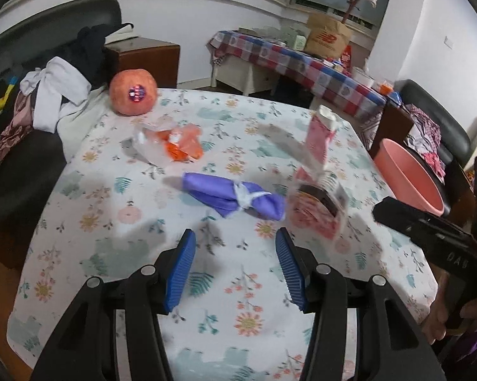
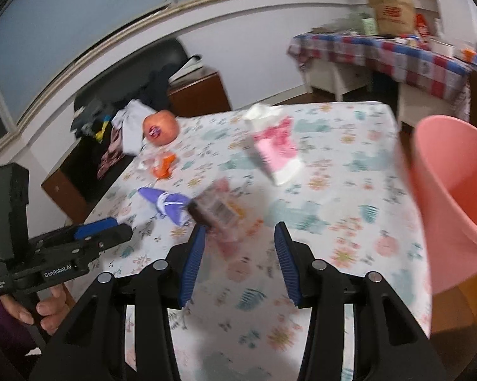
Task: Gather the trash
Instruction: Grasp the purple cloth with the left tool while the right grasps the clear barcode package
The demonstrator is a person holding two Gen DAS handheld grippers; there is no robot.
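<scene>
Trash lies on the floral tablecloth (image 1: 137, 254): a purple folded packet tied with white string (image 1: 235, 195), an orange wrapper (image 1: 178, 143), a pink carton (image 1: 319, 133) and a clear snack wrapper with a dark piece inside (image 1: 318, 206). My left gripper (image 1: 235, 235) hangs open just short of the purple packet with nothing between its pads. My right gripper (image 2: 240, 228) is open too. The clear wrapper (image 2: 219, 216) lies just past its left fingertip. From the right wrist I also see the purple packet (image 2: 170, 204), the orange wrapper (image 2: 164, 165) and the blurred pink carton (image 2: 276, 149).
A pink bin (image 1: 406, 177) (image 2: 454, 197) stands off the table's right edge. A round orange-red fruit with a sticker (image 1: 133, 92) sits at the far left corner. Clothes are piled on a chair (image 1: 54, 101) to the left. A checkered table (image 1: 302, 63) stands behind.
</scene>
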